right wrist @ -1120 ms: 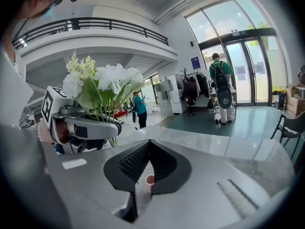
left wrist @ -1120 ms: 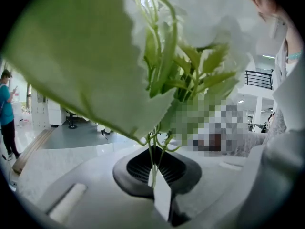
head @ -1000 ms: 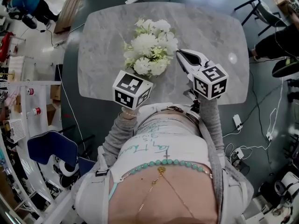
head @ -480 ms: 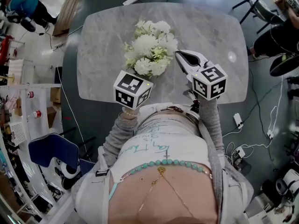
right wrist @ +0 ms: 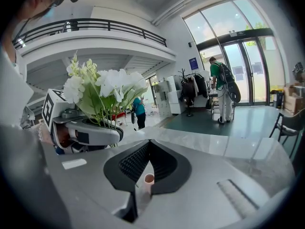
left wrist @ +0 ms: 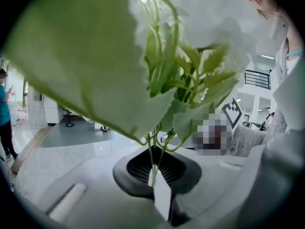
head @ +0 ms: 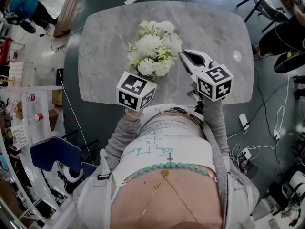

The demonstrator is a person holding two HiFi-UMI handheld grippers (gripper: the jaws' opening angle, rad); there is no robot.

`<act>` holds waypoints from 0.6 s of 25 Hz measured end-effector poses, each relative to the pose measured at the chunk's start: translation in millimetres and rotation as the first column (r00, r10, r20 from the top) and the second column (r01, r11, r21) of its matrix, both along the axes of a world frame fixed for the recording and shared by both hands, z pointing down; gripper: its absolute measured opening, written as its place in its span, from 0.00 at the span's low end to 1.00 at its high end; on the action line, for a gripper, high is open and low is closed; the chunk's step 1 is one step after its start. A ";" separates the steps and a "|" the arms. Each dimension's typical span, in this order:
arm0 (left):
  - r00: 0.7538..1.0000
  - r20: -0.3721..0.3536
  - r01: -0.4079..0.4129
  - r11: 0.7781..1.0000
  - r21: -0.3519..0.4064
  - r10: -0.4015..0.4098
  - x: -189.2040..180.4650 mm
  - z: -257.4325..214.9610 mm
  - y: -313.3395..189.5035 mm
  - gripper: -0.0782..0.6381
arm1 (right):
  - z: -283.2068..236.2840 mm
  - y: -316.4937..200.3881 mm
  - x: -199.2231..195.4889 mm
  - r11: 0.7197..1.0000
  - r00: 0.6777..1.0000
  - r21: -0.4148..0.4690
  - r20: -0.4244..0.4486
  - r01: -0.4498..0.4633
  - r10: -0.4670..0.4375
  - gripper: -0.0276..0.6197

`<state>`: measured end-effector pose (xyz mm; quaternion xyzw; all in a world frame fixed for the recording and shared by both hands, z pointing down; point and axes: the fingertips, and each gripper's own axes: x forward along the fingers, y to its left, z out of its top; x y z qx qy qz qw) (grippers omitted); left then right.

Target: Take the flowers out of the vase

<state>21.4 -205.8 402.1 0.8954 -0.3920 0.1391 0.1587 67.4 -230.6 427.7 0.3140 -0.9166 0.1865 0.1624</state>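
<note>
A bunch of white flowers (head: 153,51) with green leaves hangs over the middle of the grey marble table (head: 214,32). My left gripper (left wrist: 153,175) is shut on their thin green stems (left wrist: 157,149), and its marker cube (head: 136,90) shows just below the blooms. In the right gripper view the bunch (right wrist: 107,87) rises straight out of the left gripper's body (right wrist: 88,130). My right gripper (head: 187,57) sits just right of the flowers, its jaws together with nothing between them (right wrist: 145,175). No vase shows in any view; the blooms hide what lies beneath them.
A small round mark (head: 237,57) lies near the table's right edge. A dark chair (head: 259,8) stands at the far right and a blue chair (head: 52,154) at the near left. Cables (head: 243,125) run over the floor. People stand far off.
</note>
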 end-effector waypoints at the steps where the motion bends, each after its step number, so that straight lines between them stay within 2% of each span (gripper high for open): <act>1: 1.000 0.000 -0.001 1.000 -0.001 0.001 0.5 0.1 -0.5 0.12 | 0.2 -0.8 0.7 1.000 1.000 -0.001 0.000 -0.001 0.001 0.08; 12: 1.000 -0.007 -0.004 1.000 -0.011 0.004 -0.2 2.1 1.0 0.12 | 2.9 0.0 -1.0 1.000 1.000 -0.012 0.000 -0.002 0.002 0.08; 15: 1.000 0.018 -0.005 1.000 -0.004 0.005 -0.1 2.0 1.2 0.12 | 1.9 0.7 -2.2 1.000 1.000 -0.016 0.004 -0.003 0.003 0.08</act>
